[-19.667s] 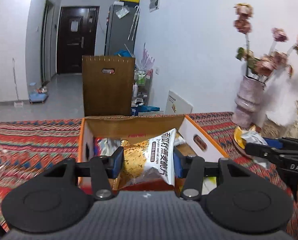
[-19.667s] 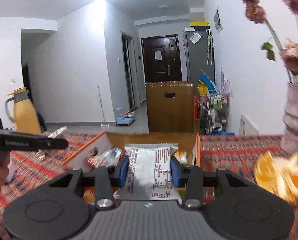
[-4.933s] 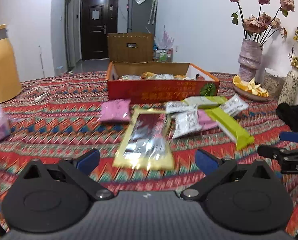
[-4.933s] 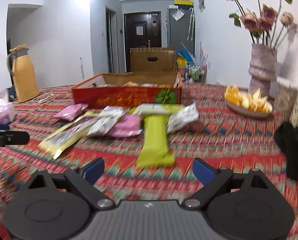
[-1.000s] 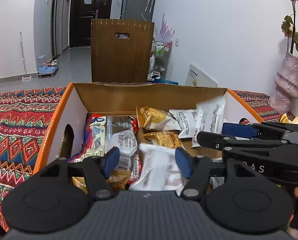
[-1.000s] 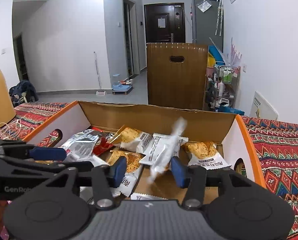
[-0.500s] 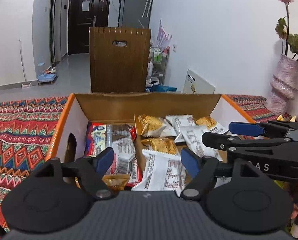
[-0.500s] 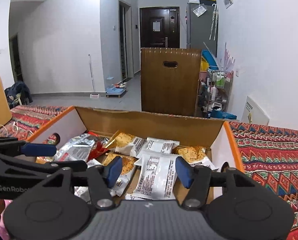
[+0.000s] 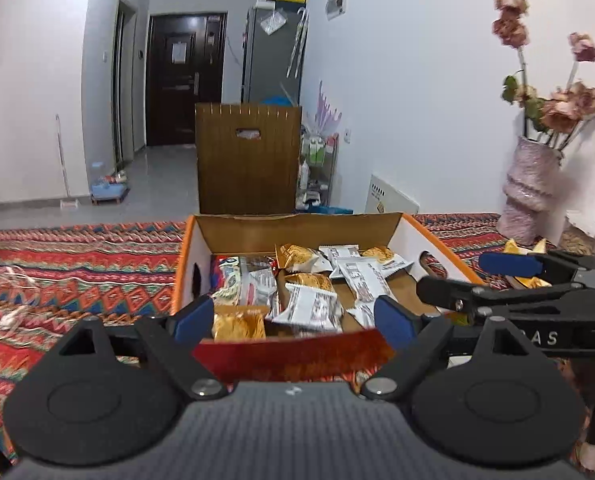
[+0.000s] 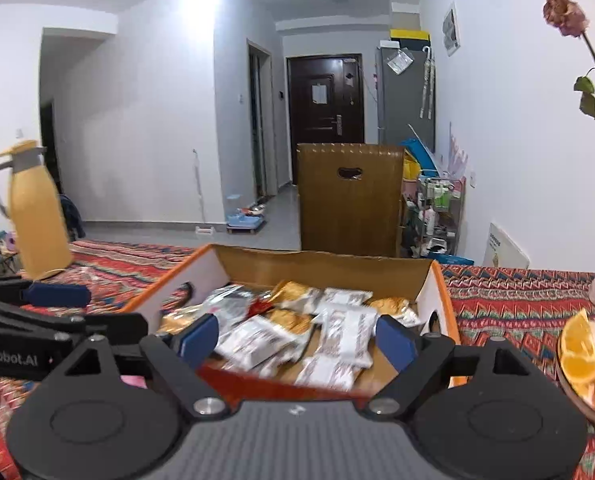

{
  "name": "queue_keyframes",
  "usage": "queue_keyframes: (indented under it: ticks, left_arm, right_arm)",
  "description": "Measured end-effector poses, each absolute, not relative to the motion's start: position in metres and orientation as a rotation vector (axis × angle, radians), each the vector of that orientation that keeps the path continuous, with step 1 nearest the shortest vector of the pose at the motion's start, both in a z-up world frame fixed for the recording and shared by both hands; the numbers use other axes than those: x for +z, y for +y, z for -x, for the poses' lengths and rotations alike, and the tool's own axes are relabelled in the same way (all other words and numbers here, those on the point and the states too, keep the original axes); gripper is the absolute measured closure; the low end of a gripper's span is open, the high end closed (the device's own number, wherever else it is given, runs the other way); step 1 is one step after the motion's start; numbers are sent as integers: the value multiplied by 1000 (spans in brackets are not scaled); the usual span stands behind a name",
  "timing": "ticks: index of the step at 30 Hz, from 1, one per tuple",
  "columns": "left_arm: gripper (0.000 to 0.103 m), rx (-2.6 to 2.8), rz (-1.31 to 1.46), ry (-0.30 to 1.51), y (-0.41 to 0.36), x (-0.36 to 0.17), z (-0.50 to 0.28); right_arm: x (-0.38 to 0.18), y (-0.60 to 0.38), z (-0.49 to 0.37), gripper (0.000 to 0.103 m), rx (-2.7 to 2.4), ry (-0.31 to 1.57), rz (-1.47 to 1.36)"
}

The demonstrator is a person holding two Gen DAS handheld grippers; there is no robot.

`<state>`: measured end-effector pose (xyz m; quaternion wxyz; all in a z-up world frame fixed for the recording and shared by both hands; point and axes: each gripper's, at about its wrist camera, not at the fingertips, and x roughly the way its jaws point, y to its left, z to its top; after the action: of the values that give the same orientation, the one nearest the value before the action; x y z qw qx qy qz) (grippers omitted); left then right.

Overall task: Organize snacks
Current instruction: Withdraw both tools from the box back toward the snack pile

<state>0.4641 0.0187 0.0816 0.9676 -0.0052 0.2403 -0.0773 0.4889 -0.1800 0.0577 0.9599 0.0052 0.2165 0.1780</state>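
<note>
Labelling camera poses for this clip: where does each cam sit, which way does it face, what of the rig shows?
Left wrist: on the left gripper, looking forward and slightly down over the snack box toward the door; its own open jaws show, and the right gripper reaches in from the right edge.
Right wrist: on the right gripper, facing the same way; own open jaws show, and the left gripper at the left edge.
Shared: the box of snack packets, the patterned tablecloth, the wooden chair back.
</note>
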Motion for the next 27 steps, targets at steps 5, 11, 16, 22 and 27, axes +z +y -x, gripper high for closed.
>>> queue_keyframes:
  ticks: [5,11,16,22,27]
  left_arm:
    - [11,-146,6,460,22,83,-408]
    - [9,-96,2,406,32,81,-337]
    - [5,-66,27,388,42,71,-283]
    - [0,-47,84,358,53,47,-223]
    - [0,-9,76,417,51,20,-197]
  right_arm:
    - [57,-179,-429,16,375,418,-3]
    - [53,-179,-360,14,364,406,33]
    - [35,-185,-307,6,335,431,68]
    - [10,-202,-252,3,309,450,26]
    - [-12,-218,-219,3,255,468,-20]
